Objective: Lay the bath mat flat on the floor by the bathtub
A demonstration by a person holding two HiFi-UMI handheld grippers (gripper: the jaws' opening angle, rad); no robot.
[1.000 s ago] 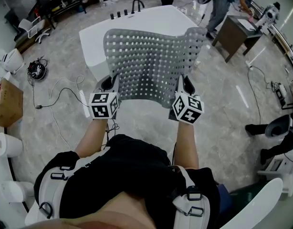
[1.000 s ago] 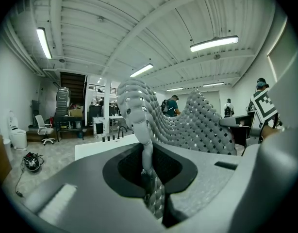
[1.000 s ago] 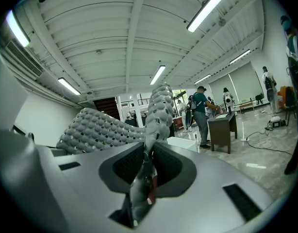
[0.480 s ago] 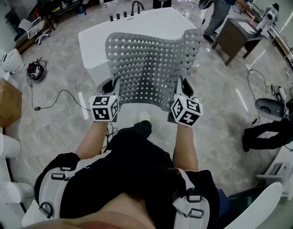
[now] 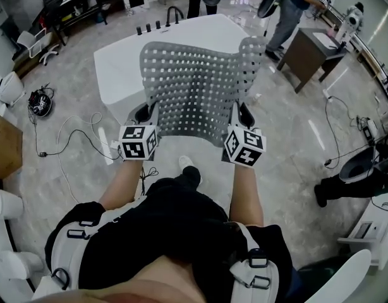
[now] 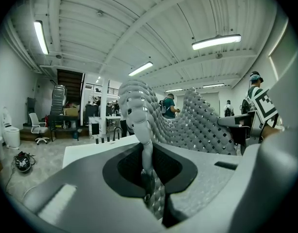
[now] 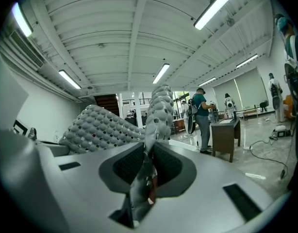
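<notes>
Marble floor [image 5: 289, 144] spreads around a white bathtub [image 5: 115, 68]. We hold the bath mat [image 5: 194, 87] in the air in front of the tub. The left gripper [image 5: 145, 115] and right gripper [image 5: 239, 115] each pinch a near corner, jaws almost together on it. It sags and curls between them, so we judge it light, rubbery and floppy. Corner holds suit spreading it flat.

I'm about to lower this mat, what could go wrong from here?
The left gripper and right gripper pinch only the near edge of the bath mat; its far right corner curls, so it may fold under. Its far end looks to be above the bathtub and could land there. A loose cable on the floor could end up underneath.
</notes>
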